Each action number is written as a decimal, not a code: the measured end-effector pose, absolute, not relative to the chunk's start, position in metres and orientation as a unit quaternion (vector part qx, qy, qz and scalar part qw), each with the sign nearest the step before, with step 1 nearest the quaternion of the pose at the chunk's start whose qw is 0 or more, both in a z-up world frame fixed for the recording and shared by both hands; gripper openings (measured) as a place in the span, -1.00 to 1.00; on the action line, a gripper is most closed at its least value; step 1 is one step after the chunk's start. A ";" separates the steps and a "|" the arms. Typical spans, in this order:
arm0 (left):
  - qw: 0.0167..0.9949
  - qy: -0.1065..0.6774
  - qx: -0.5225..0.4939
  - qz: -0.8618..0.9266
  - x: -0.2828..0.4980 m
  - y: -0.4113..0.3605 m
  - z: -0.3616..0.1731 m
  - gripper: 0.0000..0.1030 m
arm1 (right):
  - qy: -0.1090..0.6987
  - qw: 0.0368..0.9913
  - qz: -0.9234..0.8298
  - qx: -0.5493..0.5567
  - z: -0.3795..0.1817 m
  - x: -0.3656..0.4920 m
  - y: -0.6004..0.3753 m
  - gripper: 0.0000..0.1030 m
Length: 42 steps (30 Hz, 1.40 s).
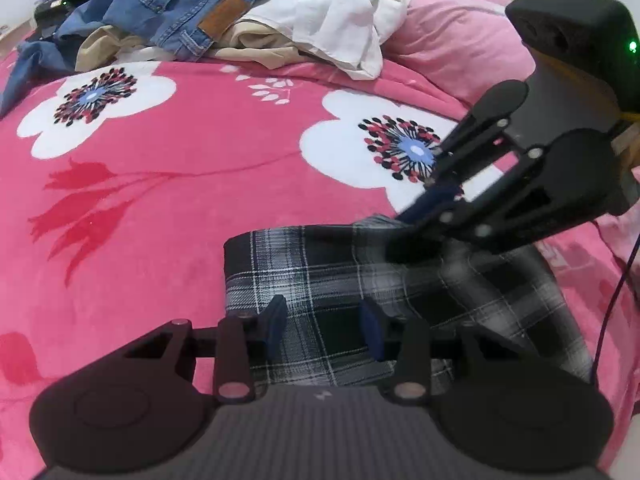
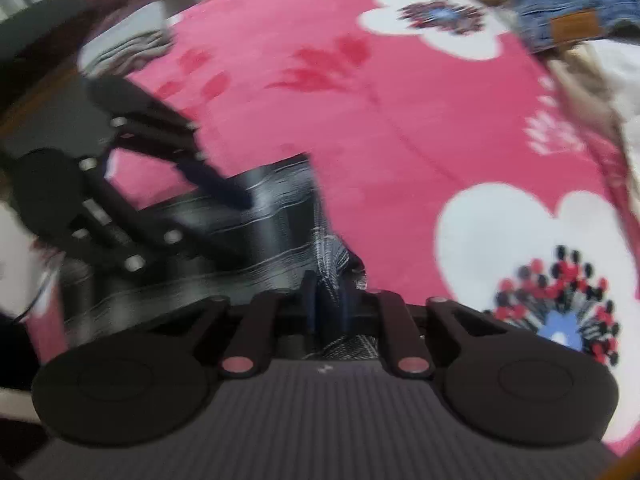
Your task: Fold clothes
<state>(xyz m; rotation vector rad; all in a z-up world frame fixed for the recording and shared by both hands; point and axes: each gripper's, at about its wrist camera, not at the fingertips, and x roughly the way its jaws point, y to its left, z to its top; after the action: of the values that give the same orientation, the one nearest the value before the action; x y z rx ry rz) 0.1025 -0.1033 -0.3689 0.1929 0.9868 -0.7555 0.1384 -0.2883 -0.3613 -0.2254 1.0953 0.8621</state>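
Right tongs (image 2: pixel 328 304) are pinching a bunched edge of the plaid shirt (image 1: pixel 320 276) on the bed (image 1: pixel 180 200); left tongs (image 1: pixel 324 326) sit spread over it. Shirt's partly folded, and that pile of clothes (image 1: pixel 240 16) looks untouched.

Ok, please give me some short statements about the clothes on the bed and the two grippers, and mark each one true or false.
1. The right gripper is pinching the plaid garment. True.
2. The left gripper is clamped shut on the jeans. False: its jaws stand apart over the plaid garment, and the jeans lie in the pile at the far side.
3. The blanket is pink with white flowers. True.
4. A white garment lies in the pile beside the jeans. True.
5. The plaid garment is red and yellow. False: it is black, grey and white.
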 end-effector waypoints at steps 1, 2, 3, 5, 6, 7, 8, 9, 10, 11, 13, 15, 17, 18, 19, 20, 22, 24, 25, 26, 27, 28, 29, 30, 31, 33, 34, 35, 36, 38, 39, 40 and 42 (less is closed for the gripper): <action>0.809 0.462 0.087 -0.353 0.103 -0.103 -0.368 -0.18 | 0.508 0.753 0.408 -0.093 -0.357 0.139 -0.289 -0.87; 0.810 0.462 0.086 -0.352 0.103 -0.102 -0.368 -0.18 | 0.515 0.745 0.417 -0.079 -0.356 0.140 -0.291 -0.87; 0.810 0.462 0.085 -0.352 0.103 -0.102 -0.368 -0.18 | 0.528 0.734 0.424 -0.051 -0.358 0.146 -0.295 -0.87; 0.809 0.463 0.086 -0.351 0.104 -0.102 -0.369 -0.18 | 0.563 0.707 0.427 0.015 -0.370 0.161 -0.306 -0.87; 0.810 0.463 0.087 -0.350 0.105 -0.102 -0.370 -0.18 | 0.585 0.692 0.419 0.050 -0.380 0.171 -0.312 -0.87; 0.809 0.463 0.089 -0.349 0.106 -0.102 -0.371 -0.18 | 0.605 0.676 0.411 0.085 -0.390 0.180 -0.317 -0.87; 0.810 0.464 0.090 -0.348 0.107 -0.102 -0.371 -0.18 | 0.628 0.658 0.397 0.125 -0.403 0.190 -0.325 -0.83; 0.810 0.464 0.092 -0.347 0.108 -0.103 -0.371 -0.18 | 0.650 0.636 0.381 0.167 -0.417 0.199 -0.333 -0.82; 0.810 0.463 0.092 -0.347 0.108 -0.103 -0.371 -0.17 | 0.668 0.608 0.373 0.209 -0.428 0.207 -0.340 -0.82; 0.810 0.463 0.092 -0.347 0.109 -0.103 -0.370 -0.17 | 0.685 0.577 0.367 0.252 -0.439 0.213 -0.348 -0.81; 0.812 0.461 0.094 -0.346 0.109 -0.104 -0.370 -0.16 | 0.685 0.571 0.368 0.263 -0.437 0.218 -0.356 -0.76; 0.812 0.461 0.096 -0.347 0.109 -0.105 -0.370 -0.15 | 0.643 0.633 0.387 0.189 -0.407 0.212 -0.349 -0.44; 0.812 0.458 0.101 -0.347 0.108 -0.106 -0.371 -0.15 | 0.597 0.684 0.406 0.106 -0.381 0.202 -0.338 -0.22; 0.812 0.457 0.104 -0.347 0.107 -0.106 -0.371 -0.15 | 0.576 0.701 0.416 0.064 -0.372 0.196 -0.328 -0.15; 0.812 0.457 0.107 -0.347 0.106 -0.107 -0.371 -0.14 | 0.553 0.716 0.425 0.021 -0.363 0.189 -0.319 -0.14; 0.812 0.456 0.109 -0.347 0.106 -0.107 -0.371 -0.14 | 0.535 0.726 0.431 -0.019 -0.360 0.181 -0.309 -0.12; 0.813 0.454 0.113 -0.347 0.104 -0.108 -0.371 -0.14 | 0.512 0.732 0.443 -0.074 -0.362 0.168 -0.294 -0.12; 0.813 0.453 0.115 -0.346 0.103 -0.109 -0.371 -0.14 | 0.492 0.730 0.464 -0.099 -0.368 0.158 -0.280 -0.16; 0.814 0.453 0.116 -0.346 0.103 -0.109 -0.371 -0.14 | 0.493 0.725 0.470 -0.104 -0.371 0.158 -0.278 -0.16; 0.814 0.453 0.117 -0.345 0.103 -0.109 -0.371 -0.14 | 0.496 0.719 0.476 -0.108 -0.374 0.159 -0.276 -0.28; 0.814 0.453 0.116 -0.345 0.103 -0.108 -0.372 -0.14 | 0.499 0.712 0.481 -0.111 -0.378 0.161 -0.274 -0.51; 0.814 0.453 0.116 -0.344 0.103 -0.108 -0.372 -0.14 | 0.506 0.705 0.486 -0.105 -0.379 0.165 -0.276 -0.55; 0.815 0.453 0.116 -0.343 0.103 -0.108 -0.372 -0.14 | 0.513 0.698 0.490 -0.096 -0.381 0.170 -0.278 -0.71; 0.815 0.453 0.114 -0.342 0.102 -0.108 -0.372 -0.14 | 0.522 0.689 0.497 -0.073 -0.380 0.176 -0.283 -0.82; 0.816 0.453 0.112 -0.342 0.102 -0.108 -0.372 -0.14 | 0.532 0.679 0.504 -0.046 -0.379 0.183 -0.288 -0.86; 0.817 0.452 0.110 -0.341 0.102 -0.108 -0.372 -0.14 | 0.560 0.647 0.517 0.026 -0.382 0.199 -0.301 -0.89; 0.817 0.452 0.110 -0.340 0.102 -0.108 -0.372 -0.14 | 0.575 0.628 0.520 0.060 -0.387 0.207 -0.305 -0.89; 0.817 0.452 0.110 -0.340 0.102 -0.108 -0.372 -0.13 | 0.590 0.609 0.522 0.094 -0.392 0.214 -0.310 -0.89; 0.818 0.452 0.113 -0.338 0.102 -0.109 -0.373 -0.13 | 0.610 0.584 0.520 0.129 -0.402 0.221 -0.314 -0.90; 0.818 0.453 0.117 -0.334 0.103 -0.110 -0.375 -0.13 | 0.644 0.565 0.484 0.178 -0.426 0.230 -0.318 -0.83; 0.818 0.454 0.116 -0.333 0.103 -0.109 -0.376 -0.13 | 0.662 0.564 0.455 0.191 -0.438 0.235 -0.320 -0.86; 0.818 0.455 0.114 -0.332 0.104 -0.109 -0.376 -0.13 | 0.676 0.551 0.438 0.218 -0.450 0.240 -0.324 -0.85; 0.818 0.458 0.111 -0.330 0.105 -0.108 -0.374 -0.13 | 0.673 0.551 0.425 0.252 -0.452 0.243 -0.335 -0.73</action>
<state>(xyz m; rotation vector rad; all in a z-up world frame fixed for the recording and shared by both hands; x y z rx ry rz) 0.1050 -0.1085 -0.3745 0.2355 0.9751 -0.7033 0.2428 -0.3345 -0.4519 0.5964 1.5926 1.0053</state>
